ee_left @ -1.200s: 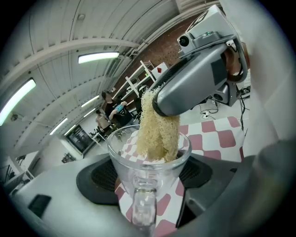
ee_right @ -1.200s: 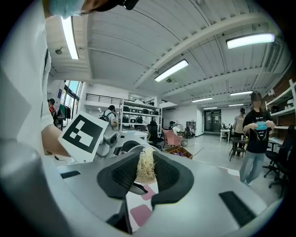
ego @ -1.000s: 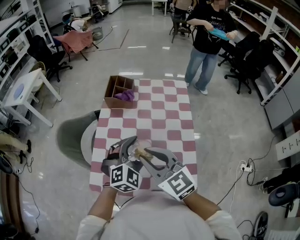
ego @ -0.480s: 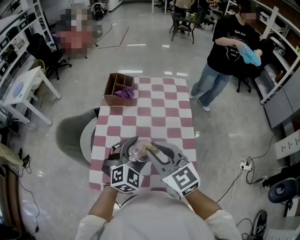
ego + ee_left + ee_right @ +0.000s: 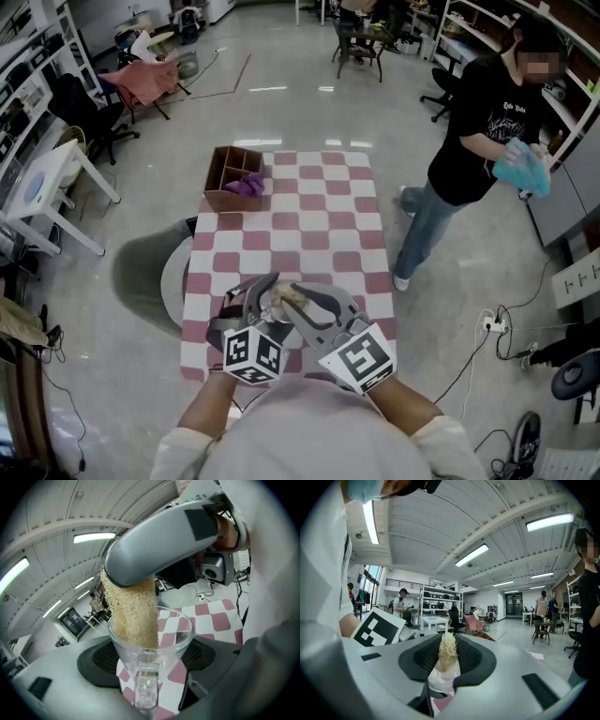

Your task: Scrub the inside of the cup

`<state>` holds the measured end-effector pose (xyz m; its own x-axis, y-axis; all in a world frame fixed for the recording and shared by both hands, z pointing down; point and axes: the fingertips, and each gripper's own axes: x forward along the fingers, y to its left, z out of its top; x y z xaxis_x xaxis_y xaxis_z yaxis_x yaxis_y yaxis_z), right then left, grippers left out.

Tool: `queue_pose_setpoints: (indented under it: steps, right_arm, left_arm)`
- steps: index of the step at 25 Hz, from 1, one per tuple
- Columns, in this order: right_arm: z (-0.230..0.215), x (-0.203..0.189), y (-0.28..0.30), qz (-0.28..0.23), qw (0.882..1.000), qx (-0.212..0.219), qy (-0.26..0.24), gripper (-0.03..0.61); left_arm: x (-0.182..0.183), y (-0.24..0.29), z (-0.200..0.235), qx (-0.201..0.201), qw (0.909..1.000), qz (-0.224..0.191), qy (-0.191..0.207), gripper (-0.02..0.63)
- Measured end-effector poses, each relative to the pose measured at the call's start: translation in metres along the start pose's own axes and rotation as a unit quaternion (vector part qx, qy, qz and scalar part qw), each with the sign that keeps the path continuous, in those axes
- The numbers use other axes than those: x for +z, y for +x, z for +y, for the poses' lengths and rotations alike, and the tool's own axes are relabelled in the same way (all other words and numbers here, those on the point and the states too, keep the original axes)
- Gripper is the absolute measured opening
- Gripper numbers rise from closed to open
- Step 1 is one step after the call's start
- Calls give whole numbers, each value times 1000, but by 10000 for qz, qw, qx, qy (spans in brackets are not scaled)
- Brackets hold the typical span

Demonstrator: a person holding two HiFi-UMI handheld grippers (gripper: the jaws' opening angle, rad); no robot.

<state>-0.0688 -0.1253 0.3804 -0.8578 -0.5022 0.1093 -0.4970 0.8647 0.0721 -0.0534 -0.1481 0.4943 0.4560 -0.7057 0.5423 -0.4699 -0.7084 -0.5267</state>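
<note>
A clear glass cup (image 5: 151, 644) with a handle is held in my left gripper (image 5: 152, 667), tilted over the near end of the checkered table (image 5: 309, 220). In the head view the cup (image 5: 273, 303) shows between the two grippers. My right gripper (image 5: 446, 667) is shut on a tan loofah scrubber (image 5: 447, 652). The scrubber (image 5: 133, 609) reaches down into the cup's mouth in the left gripper view. From the head view the left gripper (image 5: 260, 292) and the right gripper (image 5: 292, 298) meet above the table's near edge.
A brown divided box (image 5: 234, 178) with purple cloth (image 5: 247, 187) stands at the table's far left corner. A person in a black shirt (image 5: 487, 141) holding something blue walks past the table's right side. A grey round seat (image 5: 150, 277) lies left of the table.
The person in black has walked from the far end down the table's right side. Both grippers, the cup and the scrubber stay almost where they were.
</note>
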Motion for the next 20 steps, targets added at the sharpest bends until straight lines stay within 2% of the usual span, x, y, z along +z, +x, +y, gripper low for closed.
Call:
queue_pose_setpoints:
  steps: [6, 10, 15, 20]
  right_arm:
    - [-18, -18, -9, 306, 9989, -339, 63, 104]
    - [-6, -29, -9, 400, 9987, -201, 242, 104]
    - [7, -18, 1, 255, 9994, 44, 234, 104]
    - [-8, -14, 5, 173, 9996, -133, 151, 104]
  left_arm:
    - [-2, -1, 6, 68, 10000, -24, -24, 367]
    - [-10, 0, 11, 124, 9999, 24, -88, 367]
    - [-12, 3, 0, -3, 9999, 53, -133, 367]
    - [-12, 5, -7, -60, 9997, 13, -218, 367]
